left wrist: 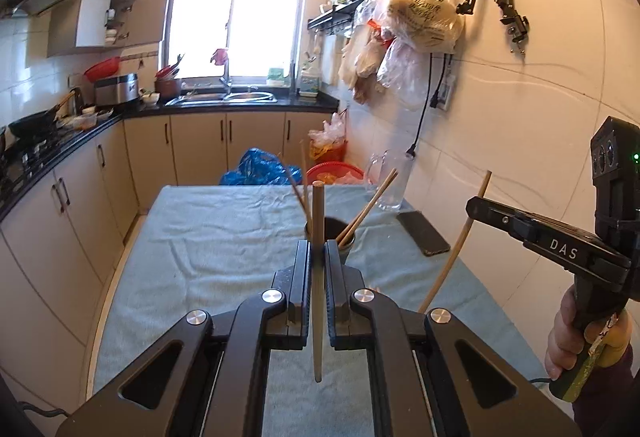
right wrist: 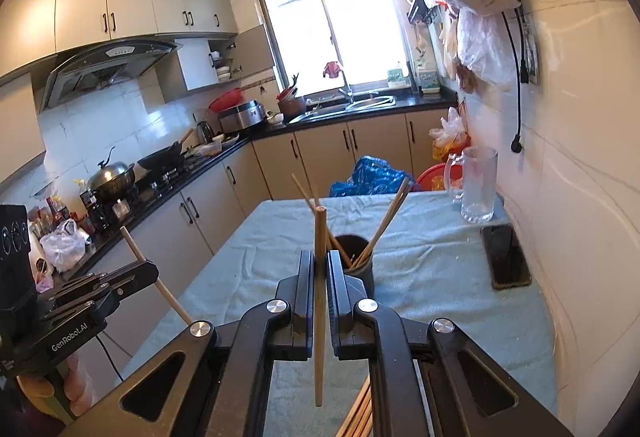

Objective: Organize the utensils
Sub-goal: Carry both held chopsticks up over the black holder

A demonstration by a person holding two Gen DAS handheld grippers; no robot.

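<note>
- Chopsticks are what is being sorted: one pale chopstick (left wrist: 318, 277) stands nearly upright, clamped between the closed jaws of the left gripper (left wrist: 318, 249), and a second chopstick (right wrist: 319, 301) is pinched the same way in the right gripper (right wrist: 319, 261).
- Both sticks hang above the towel-covered table (left wrist: 224, 237), on the near side of the dark holder cup (right wrist: 358, 263); the cup already has several chopsticks (right wrist: 386, 223) leaning out to either side.
- More loose chopsticks (right wrist: 356, 417) lie on the towel nearer than the cup, under the right gripper.
- Risk, as I judge it: each stick is gripped at a narrow point along its length, so it could pivot or slip if tilted quickly.
- Risk: the leaning sticks fan across the cup's mouth; a tip coming down off-centre could strike them, or tip the cup, which looks light.
- Risk: both grippers aim at the same small opening, so going in together invites a collision; one at a time seems safer.
- Room: to the left of the cup the towel is bare up to the table edge, giving free approach.
- Room: right of the cup lies a dark phone (right wrist: 506, 257), and beyond the cup on that side a glass mug (right wrist: 476, 185) stands by the tiled wall, so that side is tighter.
</note>
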